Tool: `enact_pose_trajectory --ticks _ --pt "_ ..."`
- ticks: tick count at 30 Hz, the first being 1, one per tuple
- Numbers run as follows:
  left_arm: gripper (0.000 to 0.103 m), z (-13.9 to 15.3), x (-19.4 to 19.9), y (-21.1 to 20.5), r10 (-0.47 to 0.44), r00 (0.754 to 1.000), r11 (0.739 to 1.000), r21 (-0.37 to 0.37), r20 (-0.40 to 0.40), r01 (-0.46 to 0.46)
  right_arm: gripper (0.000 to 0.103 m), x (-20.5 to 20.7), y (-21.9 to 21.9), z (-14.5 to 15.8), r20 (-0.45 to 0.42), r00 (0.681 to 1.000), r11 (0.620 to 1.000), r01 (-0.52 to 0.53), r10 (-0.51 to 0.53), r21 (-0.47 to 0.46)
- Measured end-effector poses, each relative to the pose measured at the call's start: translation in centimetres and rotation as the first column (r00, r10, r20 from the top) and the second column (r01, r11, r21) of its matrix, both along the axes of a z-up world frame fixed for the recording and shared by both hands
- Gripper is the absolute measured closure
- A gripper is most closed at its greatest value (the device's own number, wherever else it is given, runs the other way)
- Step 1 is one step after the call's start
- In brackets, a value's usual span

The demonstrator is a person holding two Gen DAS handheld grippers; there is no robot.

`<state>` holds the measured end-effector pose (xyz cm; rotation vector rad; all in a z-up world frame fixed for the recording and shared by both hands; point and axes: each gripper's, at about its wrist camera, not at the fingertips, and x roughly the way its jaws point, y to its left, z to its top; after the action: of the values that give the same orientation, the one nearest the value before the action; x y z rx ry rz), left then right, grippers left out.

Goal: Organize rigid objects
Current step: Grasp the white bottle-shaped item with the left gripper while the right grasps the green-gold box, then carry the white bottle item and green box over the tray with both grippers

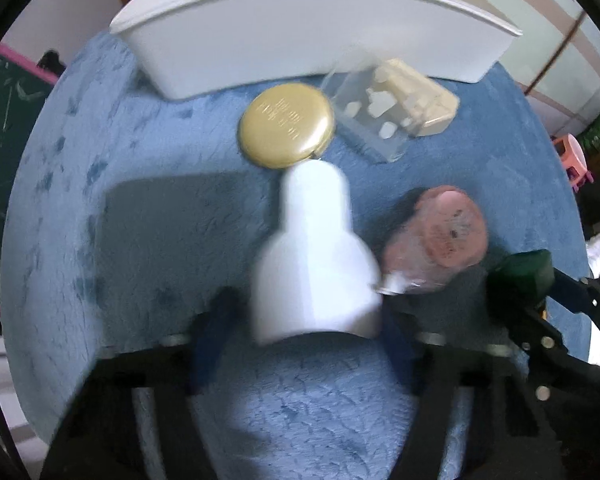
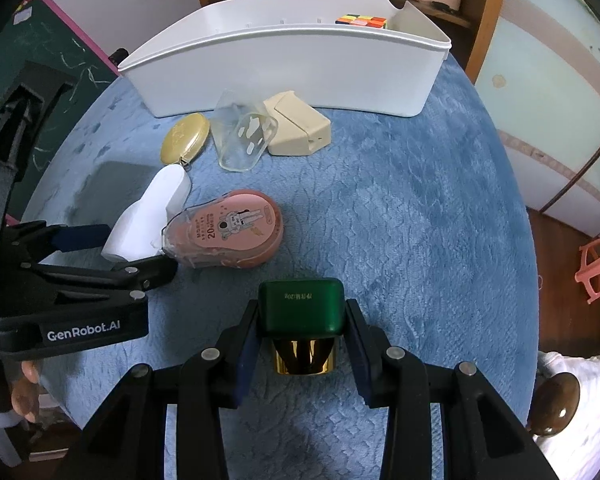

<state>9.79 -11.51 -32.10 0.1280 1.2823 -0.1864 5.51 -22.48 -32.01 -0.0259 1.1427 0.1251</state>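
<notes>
Bottles sit in both grippers. White bottle (image 2: 148, 216), hard, light and maybe slippery, is pinched at its wide end by the left gripper (image 2: 134, 250). Green jar (image 2: 301, 312) is squeezed between the right gripper (image 2: 301, 322) pads, by its flat sides.

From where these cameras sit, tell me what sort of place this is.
Probably a room in a home, perhaps a child's: a chalkboard with scribbles, a small pink plastic stool, and a wooden door frame behind the blue plush-covered table.
</notes>
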Motion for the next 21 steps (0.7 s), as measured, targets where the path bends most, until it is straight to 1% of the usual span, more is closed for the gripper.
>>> enact_pose_trajectory --ticks 1,3,5,8,11,14,16,18,21 --pt "0.044 0.2 0.0 -0.3 -0.016 1.000 1.000 0.020 0.003 0.016 0.063 0.1 0.2 0.0 -0.002 1.000 1.000 0.001 -0.001 -0.003" --pt "0.044 0.5 -0.1 -0.3 -0.023 1.000 0.999 0.027 0.001 0.023 0.063 0.2 0.3 0.1 -0.006 1.000 1.000 0.001 -0.001 -0.004" --pt "0.044 1.0 -0.3 0.2 -0.013 1.000 1.000 0.014 0.007 0.013 0.063 0.2 0.5 0.4 -0.006 1.000 1.000 0.000 0.000 -0.005" --pt "0.044 2.7 -1.0 1.5 -0.005 0.999 1.000 -0.014 0.040 0.005 0.063 -0.2 0.4 1.2 0.001 1.000 1.000 -0.007 0.007 0.004" --pt "0.044 5.1 -1.8 3.1 0.004 0.997 0.999 -0.040 0.077 -0.001 0.063 -0.7 0.2 2.1 0.004 1.000 1.000 -0.010 0.010 0.017" --pt "0.044 7.4 -2.5 4.3 0.010 0.995 0.998 -0.058 0.103 -0.004 0.063 -0.9 0.1 3.7 0.020 1.000 0.999 -0.003 0.003 0.034" --pt "0.044 9.0 -2.4 5.3 0.020 0.991 0.998 -0.064 0.131 -0.012 0.063 -0.8 -0.1 5.0 0.043 0.999 0.998 0.003 -0.005 0.058" --pt "0.044 10.9 -1.9 6.9 0.035 0.987 0.995 -0.096 0.156 -0.020 0.063 -0.5 -0.3 6.4 0.064 0.998 0.996 0.017 -0.022 0.086" --pt "0.044 14.0 -0.9 7.6 0.052 0.976 0.992 -0.125 0.210 -0.026 0.063 0.4 -0.5 8.5 0.086 0.995 0.992 0.030 -0.041 0.123"
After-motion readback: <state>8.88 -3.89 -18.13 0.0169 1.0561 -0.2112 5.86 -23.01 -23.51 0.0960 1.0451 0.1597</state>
